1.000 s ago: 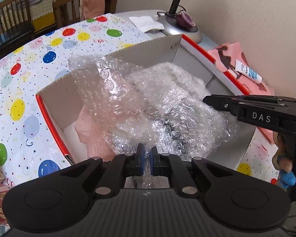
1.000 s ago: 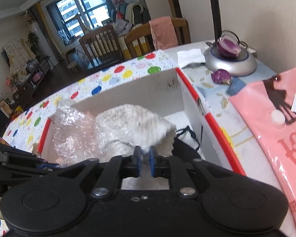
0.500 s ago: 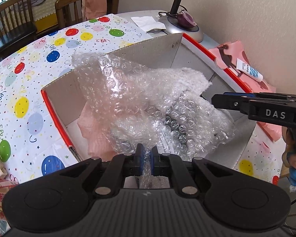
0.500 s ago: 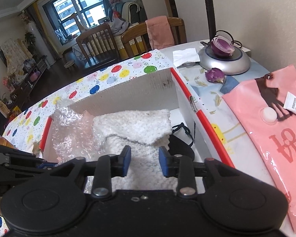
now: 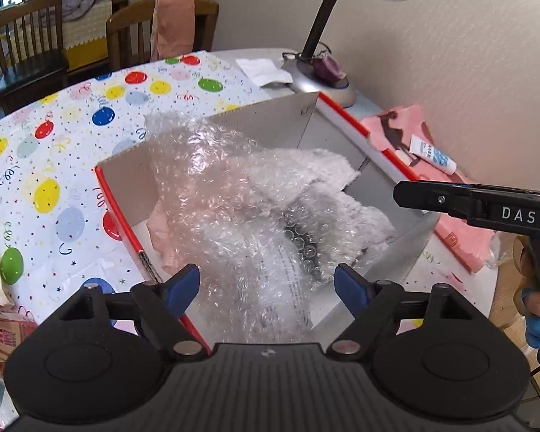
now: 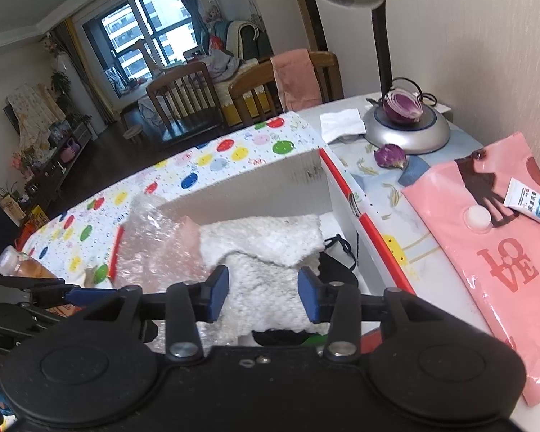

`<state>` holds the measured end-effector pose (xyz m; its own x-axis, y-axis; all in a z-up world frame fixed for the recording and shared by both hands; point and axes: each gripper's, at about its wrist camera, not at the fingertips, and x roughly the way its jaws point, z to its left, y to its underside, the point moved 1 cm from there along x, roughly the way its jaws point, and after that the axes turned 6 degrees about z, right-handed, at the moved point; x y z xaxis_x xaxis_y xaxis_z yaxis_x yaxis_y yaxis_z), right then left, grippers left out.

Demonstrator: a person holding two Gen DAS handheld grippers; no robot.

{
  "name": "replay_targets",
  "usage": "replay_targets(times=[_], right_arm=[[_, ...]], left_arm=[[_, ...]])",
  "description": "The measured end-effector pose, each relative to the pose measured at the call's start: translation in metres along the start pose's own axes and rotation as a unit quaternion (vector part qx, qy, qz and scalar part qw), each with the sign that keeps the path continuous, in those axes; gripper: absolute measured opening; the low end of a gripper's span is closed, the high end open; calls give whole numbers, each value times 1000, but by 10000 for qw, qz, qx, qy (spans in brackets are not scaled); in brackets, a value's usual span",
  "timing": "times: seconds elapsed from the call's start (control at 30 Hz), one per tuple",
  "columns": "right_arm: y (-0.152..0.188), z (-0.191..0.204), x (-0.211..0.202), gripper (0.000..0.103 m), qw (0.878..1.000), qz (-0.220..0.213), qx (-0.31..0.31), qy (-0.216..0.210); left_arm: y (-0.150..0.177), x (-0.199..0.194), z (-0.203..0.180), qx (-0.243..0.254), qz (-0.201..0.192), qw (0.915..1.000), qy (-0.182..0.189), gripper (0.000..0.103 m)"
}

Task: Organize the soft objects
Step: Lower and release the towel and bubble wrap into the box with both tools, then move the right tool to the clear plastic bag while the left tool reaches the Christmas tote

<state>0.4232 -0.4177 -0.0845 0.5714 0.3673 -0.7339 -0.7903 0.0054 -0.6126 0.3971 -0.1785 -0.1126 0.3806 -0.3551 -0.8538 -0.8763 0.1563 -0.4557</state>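
Note:
A cardboard box (image 5: 270, 118) with red-edged flaps stands on the table. A crumpled sheet of bubble wrap (image 5: 241, 208) lies in it, over a white fluffy cloth (image 5: 327, 169) and a pink cloth (image 5: 160, 226). My left gripper (image 5: 266, 288) is open just above the box's near edge, with the wrap loose between its fingers. My right gripper (image 6: 264, 293) is open above the white fluffy cloth (image 6: 266, 244) and holds nothing. A black item (image 6: 336, 255) lies beside the cloth. The bubble wrap (image 6: 154, 248) shows at the left of the right wrist view.
A balloon-print tablecloth (image 5: 72, 136) covers the table to the left. A desk lamp base (image 6: 406, 133) with a purple onion half stands behind the box. A pink bag (image 6: 504, 262) with a small tube (image 6: 532, 207) lies to the right by the wall. Chairs stand beyond the table.
Both grippers have opened. The left one let go of the bubble wrap and the right one let go of the white cloth; both now lie in the box. Both grippers pulled back a little.

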Motion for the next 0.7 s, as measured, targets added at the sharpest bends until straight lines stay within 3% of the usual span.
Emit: replay_targets(times=[0.37, 0.7], right_arm=[[10, 40, -44, 57, 9984, -377, -372, -191], [26, 105, -71, 68, 9938, -607, -793, -490]], left_arm=[[24, -62, 3, -5, -670, 9976, 162, 82], [53, -138, 30, -121, -1407, 9897, 220, 82]])
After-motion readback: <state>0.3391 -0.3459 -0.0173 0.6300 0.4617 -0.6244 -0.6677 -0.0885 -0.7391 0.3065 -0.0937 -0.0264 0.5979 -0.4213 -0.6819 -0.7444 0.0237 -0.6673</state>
